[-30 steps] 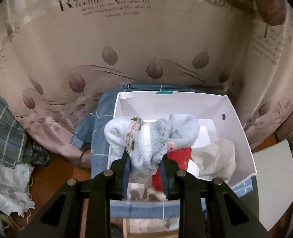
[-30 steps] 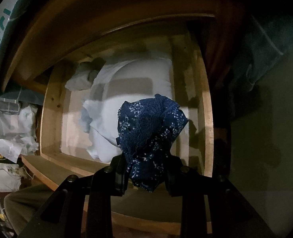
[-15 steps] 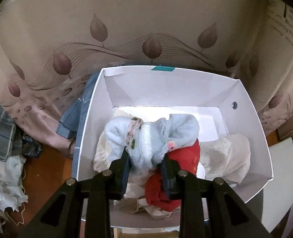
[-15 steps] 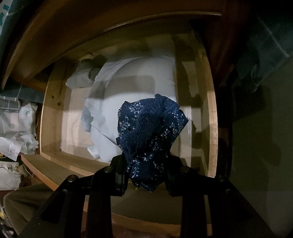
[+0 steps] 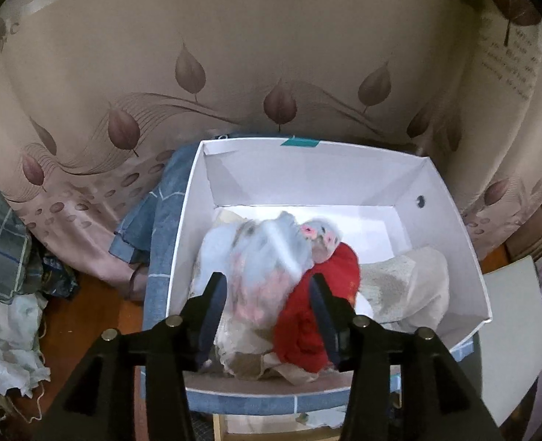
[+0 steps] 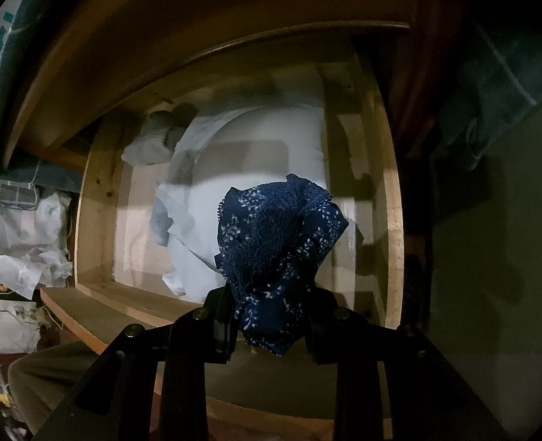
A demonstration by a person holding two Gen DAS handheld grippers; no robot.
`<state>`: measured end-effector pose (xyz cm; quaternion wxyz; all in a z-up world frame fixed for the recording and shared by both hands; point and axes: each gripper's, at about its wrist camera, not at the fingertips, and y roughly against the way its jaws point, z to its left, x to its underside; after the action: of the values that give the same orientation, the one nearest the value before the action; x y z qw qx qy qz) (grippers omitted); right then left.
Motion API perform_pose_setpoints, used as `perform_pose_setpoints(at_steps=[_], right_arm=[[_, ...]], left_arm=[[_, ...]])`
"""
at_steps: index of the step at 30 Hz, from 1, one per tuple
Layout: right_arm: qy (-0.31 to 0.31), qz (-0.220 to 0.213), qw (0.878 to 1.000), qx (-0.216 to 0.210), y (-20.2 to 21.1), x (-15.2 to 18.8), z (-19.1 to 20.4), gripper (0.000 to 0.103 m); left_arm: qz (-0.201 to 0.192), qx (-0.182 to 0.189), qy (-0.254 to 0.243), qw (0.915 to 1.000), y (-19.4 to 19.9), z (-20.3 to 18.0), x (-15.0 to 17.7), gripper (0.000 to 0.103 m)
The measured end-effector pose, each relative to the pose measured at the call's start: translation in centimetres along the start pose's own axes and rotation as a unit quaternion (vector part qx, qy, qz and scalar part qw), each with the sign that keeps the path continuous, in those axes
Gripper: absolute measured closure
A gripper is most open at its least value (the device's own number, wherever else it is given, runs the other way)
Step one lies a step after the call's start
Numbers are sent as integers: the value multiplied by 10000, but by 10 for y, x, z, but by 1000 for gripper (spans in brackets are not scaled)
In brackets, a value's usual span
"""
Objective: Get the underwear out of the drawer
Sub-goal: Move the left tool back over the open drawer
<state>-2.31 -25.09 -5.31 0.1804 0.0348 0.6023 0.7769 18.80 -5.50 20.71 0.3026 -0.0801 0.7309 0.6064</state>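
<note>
Underwear risk: pale blue knit underwear (image 5: 271,253) could've snagged the left gripper (image 5: 267,305), jaws opening, over the white cardboard box (image 5: 307,169).
Right gripper (image 6: 271,316): clamped on navy lace-trimmed floral underwear (image 6: 278,250); loose hem might've caught the wooden drawer (image 6: 392,220).

One white box (image 5: 451,228) holds about four garments (pale blue (image 5: 267,257), red (image 5: 326,294) toward five o'clock), one drawer (image 6: 94,198) holds two.
</note>
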Motion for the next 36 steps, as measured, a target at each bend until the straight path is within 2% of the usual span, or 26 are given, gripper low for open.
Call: perform_pose_setpoints(at_steps=[7, 10, 17, 19, 22, 26, 29, 31, 33, 36], right_arm=[[103, -88, 9999, 80, 2, 0, 2, 76], [228, -221, 9994, 166, 8, 1, 1, 76], [248, -467, 9984, 197, 17, 1, -1, 76], [353, -635, 9970, 267, 23, 2, 3, 76], [444, -833, 9953, 237, 31, 4, 7, 76], [588, -1109, 9920, 121, 45, 8, 13, 76], [668, -1228, 9902, -26, 53, 10, 17, 76], [709, -1215, 9901, 18, 55, 10, 20, 76], [694, -1186, 9905, 90, 55, 11, 22, 76], [715, -1224, 9896, 247, 57, 16, 26, 76]], left_arm=[[-294, -47, -228, 9993, 29, -6, 22, 55], [-338, 50, -236, 9991, 36, -6, 44, 55], [-496, -195, -377, 9979, 39, -5, 111, 55], [-555, -375, -373, 9971, 35, -3, 131, 55], [-548, -367, -177, 9977, 19, 7, 162, 55], [-291, -642, 28, 9975, -14, 17, 197, 55], [-336, -916, -60, 9952, -28, 17, 218, 55], [-349, -1044, -104, 9939, -35, 17, 229, 55], [-320, -1069, -76, 9937, -42, 20, 237, 55], [-250, -732, 210, 9968, -51, 29, 250, 55]])
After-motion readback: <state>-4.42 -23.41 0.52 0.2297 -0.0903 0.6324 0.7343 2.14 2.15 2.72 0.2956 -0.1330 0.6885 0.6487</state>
